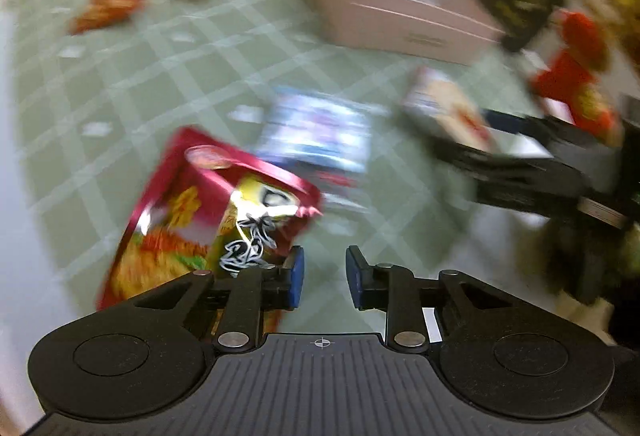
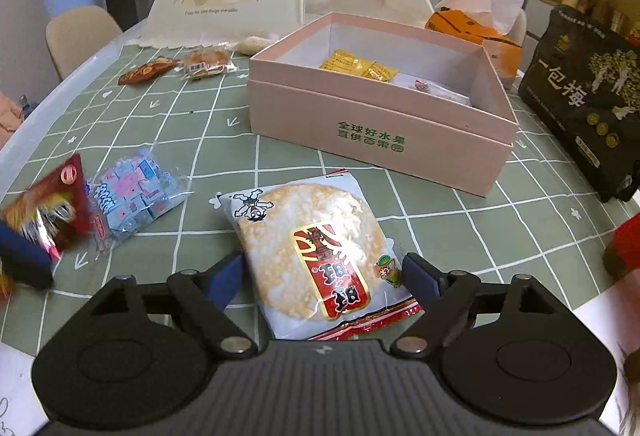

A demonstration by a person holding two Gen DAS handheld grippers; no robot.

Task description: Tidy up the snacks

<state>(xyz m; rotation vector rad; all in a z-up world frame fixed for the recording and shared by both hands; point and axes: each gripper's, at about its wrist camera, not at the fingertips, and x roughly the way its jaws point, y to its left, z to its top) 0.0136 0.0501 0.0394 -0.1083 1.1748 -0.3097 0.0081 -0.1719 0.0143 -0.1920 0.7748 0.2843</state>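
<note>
On pink box (image 2: 372, 124): "全球好水果"; black bag (image 2: 580, 96) "一包梅". R gripper (image 2: 322, 272) wide open round rice cracker pack (image 2: 312, 252); L gripper (image 1: 325, 276) part-open, empty.

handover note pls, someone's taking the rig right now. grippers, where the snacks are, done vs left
Left gripper: open, empty, beside the red snack bag; view blurred.
Right gripper: open, straddling the rice cracker pack, not clamped.
Pink box: open, a few yellow packets already inside.
Left on the table: rice cracker pack, red snack bag, blue candy bag, two small snacks at the far side, black plum bag.
</note>
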